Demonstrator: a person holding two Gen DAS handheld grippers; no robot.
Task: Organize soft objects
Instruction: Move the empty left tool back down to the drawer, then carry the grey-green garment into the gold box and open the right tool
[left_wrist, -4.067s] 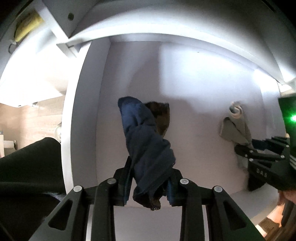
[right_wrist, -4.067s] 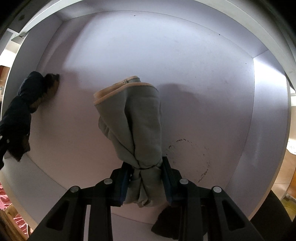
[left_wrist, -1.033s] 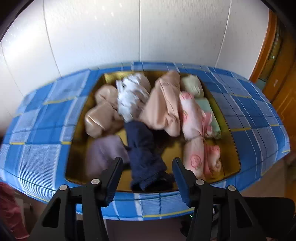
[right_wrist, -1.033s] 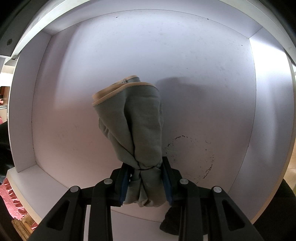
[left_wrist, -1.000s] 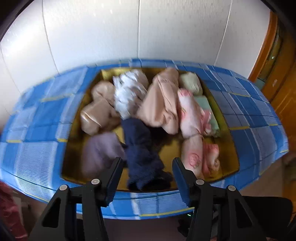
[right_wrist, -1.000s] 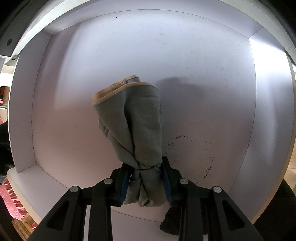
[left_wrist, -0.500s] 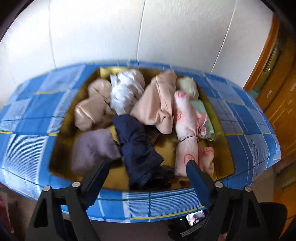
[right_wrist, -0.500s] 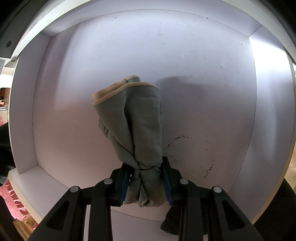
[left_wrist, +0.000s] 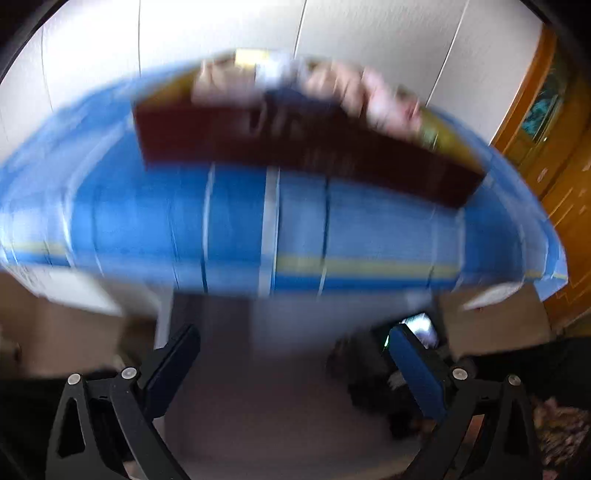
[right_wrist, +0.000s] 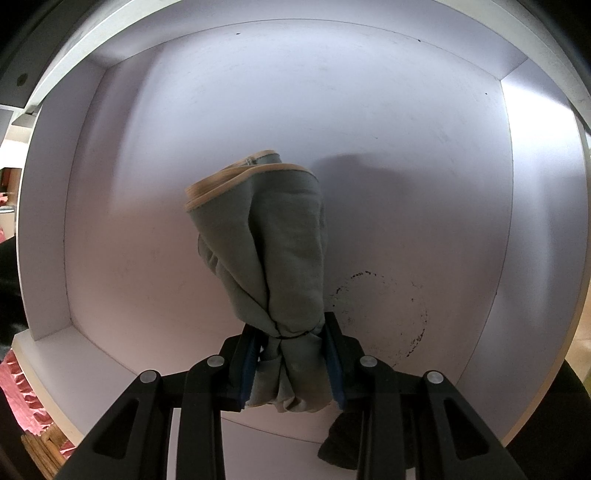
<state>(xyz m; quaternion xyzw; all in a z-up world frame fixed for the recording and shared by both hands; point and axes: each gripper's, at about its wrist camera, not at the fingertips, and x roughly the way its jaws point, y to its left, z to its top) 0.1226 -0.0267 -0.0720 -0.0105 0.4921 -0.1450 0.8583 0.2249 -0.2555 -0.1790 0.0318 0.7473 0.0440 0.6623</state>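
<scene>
My left claw (left_wrist: 291, 369) has just been opening and now stands spread wide with nothing between its jaws. Ahead of it, blurred, a box (left_wrist: 295, 144) of soft bundles sits on the blue-checked surface (left_wrist: 258, 229). My right claw (right_wrist: 291, 354) pinches a grey-green cloth (right_wrist: 273, 254) by its knotted end, over the white shelf (right_wrist: 406, 155).

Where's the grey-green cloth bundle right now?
In the right wrist view, the grey-green cloth bundle sits mid-frame, clamped at its tied end by the right hand-held gripper, inside the white compartment, just left of a dark ring mark.
</scene>
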